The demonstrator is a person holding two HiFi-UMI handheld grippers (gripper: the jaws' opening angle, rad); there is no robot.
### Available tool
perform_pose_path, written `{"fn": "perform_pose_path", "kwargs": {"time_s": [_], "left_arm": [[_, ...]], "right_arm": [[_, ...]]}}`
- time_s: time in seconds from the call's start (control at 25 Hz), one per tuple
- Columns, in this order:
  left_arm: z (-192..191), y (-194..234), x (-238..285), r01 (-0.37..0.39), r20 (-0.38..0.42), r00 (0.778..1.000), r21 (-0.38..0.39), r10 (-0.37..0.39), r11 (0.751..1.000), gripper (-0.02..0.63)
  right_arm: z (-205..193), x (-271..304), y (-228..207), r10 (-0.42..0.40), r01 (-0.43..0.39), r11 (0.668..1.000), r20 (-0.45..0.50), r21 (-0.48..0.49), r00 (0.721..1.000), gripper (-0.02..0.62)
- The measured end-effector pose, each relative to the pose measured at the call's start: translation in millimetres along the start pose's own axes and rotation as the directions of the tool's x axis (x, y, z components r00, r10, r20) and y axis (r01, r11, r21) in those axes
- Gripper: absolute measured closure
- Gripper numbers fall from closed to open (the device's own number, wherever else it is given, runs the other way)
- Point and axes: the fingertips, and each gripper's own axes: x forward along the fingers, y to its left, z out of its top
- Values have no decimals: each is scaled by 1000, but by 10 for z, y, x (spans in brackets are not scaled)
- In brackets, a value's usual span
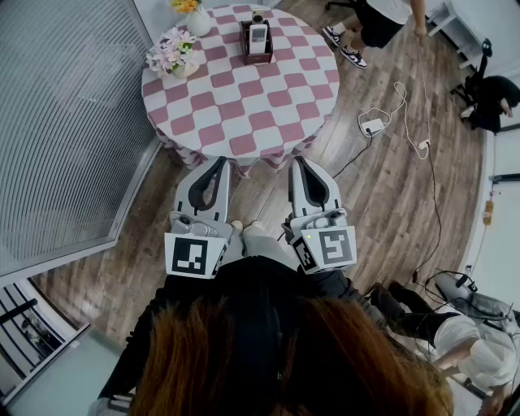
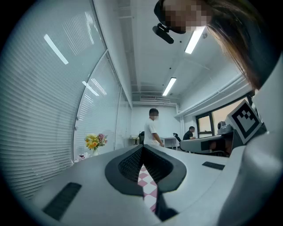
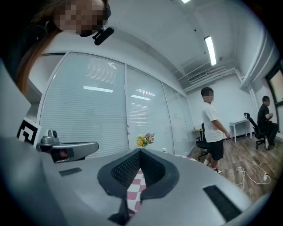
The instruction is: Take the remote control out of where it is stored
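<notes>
The remote control (image 1: 257, 36) stands upright in a dark holder (image 1: 246, 54) at the far side of a round table (image 1: 244, 110) with a pink-and-white checked cloth. Both grippers are held level near the person's body, short of the table's near edge. The left gripper (image 1: 221, 162) (image 2: 143, 148) has its tips together and holds nothing. The right gripper (image 1: 296, 161) (image 3: 140, 151) is likewise shut and empty. Through the slit under each pair of tips only checked cloth shows. I cannot make out the remote in either gripper view.
A bunch of flowers (image 1: 172, 50) (image 2: 94, 142) (image 3: 145, 140) and a white vase (image 1: 197, 19) stand on the table's left side. A glass wall with blinds (image 1: 65, 122) runs along the left. A person (image 1: 382, 18) (image 3: 213, 128) stands beyond the table; cables and a power strip (image 1: 373, 125) lie on the floor.
</notes>
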Motion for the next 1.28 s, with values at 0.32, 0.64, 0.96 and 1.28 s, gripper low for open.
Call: {"fn": "perform_pose_path", "kwargs": {"time_s": [0.32, 0.64, 0.96, 1.28], "left_arm": [[10, -16, 22, -20, -6, 1000, 0, 20, 1000, 597], [0, -39, 105, -34, -7, 999, 2, 34, 999, 597], [-39, -84, 271, -68, 4, 998, 5, 68, 998, 597], [-77, -102, 443, -110, 6, 994, 6, 110, 994, 597]], "right_arm": [[71, 17, -30, 12, -12, 1000, 18, -3, 1000, 581], [86, 74, -96, 48, -48, 999, 24, 4, 999, 580], [85, 143, -293, 74, -74, 997, 26, 4, 997, 580], [58, 239, -566, 91, -92, 996, 19, 16, 996, 580]]}}
